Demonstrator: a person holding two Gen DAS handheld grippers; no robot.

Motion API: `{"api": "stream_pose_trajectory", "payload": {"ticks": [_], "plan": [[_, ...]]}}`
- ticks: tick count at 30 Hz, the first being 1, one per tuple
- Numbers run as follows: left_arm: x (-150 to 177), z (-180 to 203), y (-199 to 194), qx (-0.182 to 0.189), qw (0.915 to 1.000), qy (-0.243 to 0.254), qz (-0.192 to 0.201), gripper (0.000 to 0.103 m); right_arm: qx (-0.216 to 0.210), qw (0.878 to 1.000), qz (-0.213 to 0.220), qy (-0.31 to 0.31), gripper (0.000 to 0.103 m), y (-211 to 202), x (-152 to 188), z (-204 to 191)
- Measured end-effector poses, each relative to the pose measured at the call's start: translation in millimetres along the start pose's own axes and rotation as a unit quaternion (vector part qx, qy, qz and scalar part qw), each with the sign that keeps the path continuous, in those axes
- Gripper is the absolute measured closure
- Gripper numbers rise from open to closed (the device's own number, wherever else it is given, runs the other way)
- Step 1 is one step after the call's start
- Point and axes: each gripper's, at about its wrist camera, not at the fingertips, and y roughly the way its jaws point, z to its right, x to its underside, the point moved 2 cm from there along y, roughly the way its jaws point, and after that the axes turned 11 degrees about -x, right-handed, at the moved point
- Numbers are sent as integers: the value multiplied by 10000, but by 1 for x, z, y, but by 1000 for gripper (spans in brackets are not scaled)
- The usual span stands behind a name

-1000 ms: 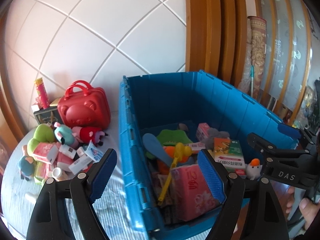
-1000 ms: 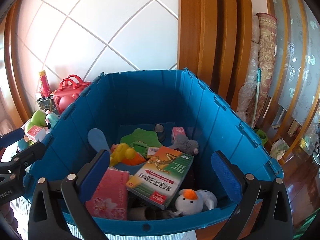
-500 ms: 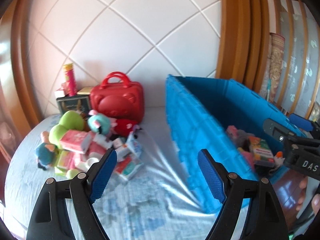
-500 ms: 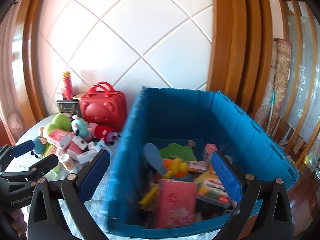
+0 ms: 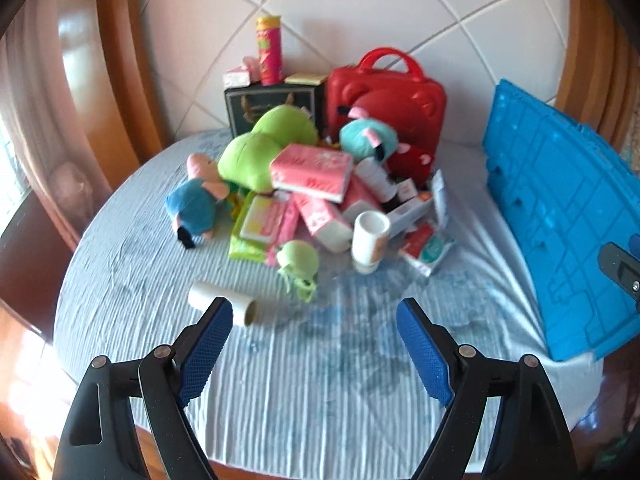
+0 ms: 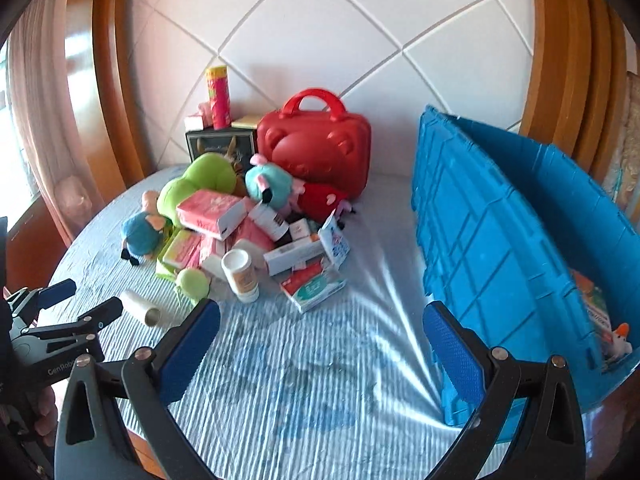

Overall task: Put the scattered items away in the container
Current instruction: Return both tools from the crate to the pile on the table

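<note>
A heap of loose items lies on the striped cloth: a pink tissue pack point(image 5: 310, 172), a green plush point(image 5: 264, 148), a blue-bodied pig plush point(image 5: 196, 206), a white bottle point(image 5: 370, 240), a small green toy point(image 5: 298, 260) and a cardboard roll point(image 5: 224, 304). The blue crate point(image 5: 560, 216) stands to the right, with boxes and a duck toy inside point(image 6: 618, 340). My left gripper point(image 5: 314, 346) hangs open and empty just short of the roll and the small green toy. My right gripper point(image 6: 320, 348) is open and empty over bare cloth between heap and blue crate point(image 6: 500, 240).
A red bear-faced case point(image 5: 384, 104), a dark box point(image 5: 272, 104) with a pink can point(image 5: 270, 50) on it stand against the tiled wall behind the heap. The round table's edge point(image 5: 100, 384) curves close at front and left. Wooden frames flank the wall.
Both grippers have swung left, away from above the crate to the heap of items. The crate now sits at the right edge of both views. Both stay open and empty.
</note>
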Motion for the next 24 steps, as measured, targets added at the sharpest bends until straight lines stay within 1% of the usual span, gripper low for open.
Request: {"api": "stream_pose_trajectory", "payload": {"ticks": [3, 6, 8, 10, 12, 14, 17, 19, 21, 24], "plan": [[9, -19, 29, -109, 9995, -122, -272, 19, -128, 9997, -221, -45, 0, 27, 4, -15], [17, -33, 59, -63, 9980, -288, -564, 18, -327, 9982, -479, -154, 0, 59, 5, -29], [25, -44, 81, -76, 9952, -371, -901, 19, -566, 9959, -671, -207, 0, 82, 6, -39], [34, -56, 102, -211, 9916, -475, -1185, 19, -765, 9933, -836, -225, 0, 105, 9, -47], [40, -66, 121, -486, 9873, -598, -1389, 19, -978, 9897, -1022, -240, 0, 130, 12, -55], [45, -74, 137, -615, 9843, -695, -1502, 19, -1154, 9856, -1184, -357, 0, 151, 16, -64], [46, -80, 159, -744, 9815, -665, -1635, 19, -1174, 9838, -1320, -312, 0, 177, 21, -73], [46, -86, 170, -824, 9803, -663, -1670, 19, -1284, 9810, -1425, -301, 0, 188, 23, -81], [44, -93, 182, -815, 9800, -622, -1705, 19, -1252, 9799, -1508, -382, 0, 199, 24, -91], [43, -101, 204, -763, 9803, -349, -1786, 19, -1163, 9810, -1538, -218, 0, 214, 25, -100]]}}
